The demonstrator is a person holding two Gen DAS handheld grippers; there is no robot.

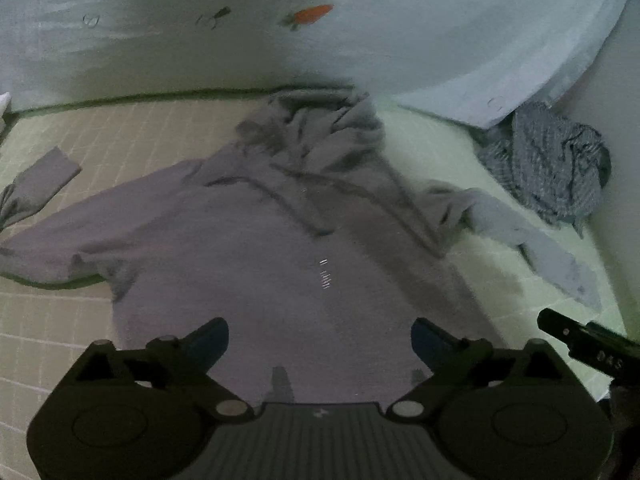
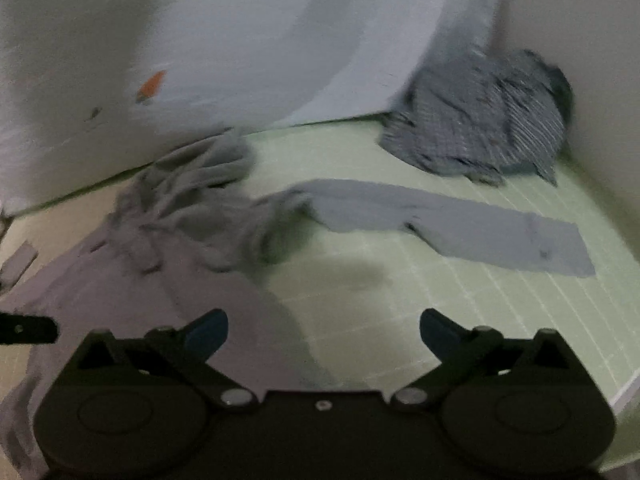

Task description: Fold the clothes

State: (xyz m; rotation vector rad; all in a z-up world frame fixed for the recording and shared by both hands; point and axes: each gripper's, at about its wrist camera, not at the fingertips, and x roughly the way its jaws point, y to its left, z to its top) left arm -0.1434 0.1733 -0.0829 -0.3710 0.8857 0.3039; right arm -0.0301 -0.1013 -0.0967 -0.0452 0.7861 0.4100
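A grey hoodie (image 1: 248,248) lies spread flat on a pale green gridded mat (image 1: 432,152), hood bunched at the far end, sleeves stretched out to both sides. My left gripper (image 1: 320,338) is open and empty, just above the hoodie's lower body. My right gripper (image 2: 324,330) is open and empty, over the hoodie's right edge (image 2: 168,280) and the mat (image 2: 400,300). The right sleeve (image 2: 460,224) lies straight across the mat ahead of it. The right gripper's finger shows at the left wrist view's right edge (image 1: 580,340).
A crumpled blue-grey checked shirt (image 2: 480,120) lies at the far right by the wall, also in the left wrist view (image 1: 548,160). A pale blue carrot-print quilt (image 1: 280,20) rises behind the mat. The mat's front right edge (image 2: 628,392) is near.
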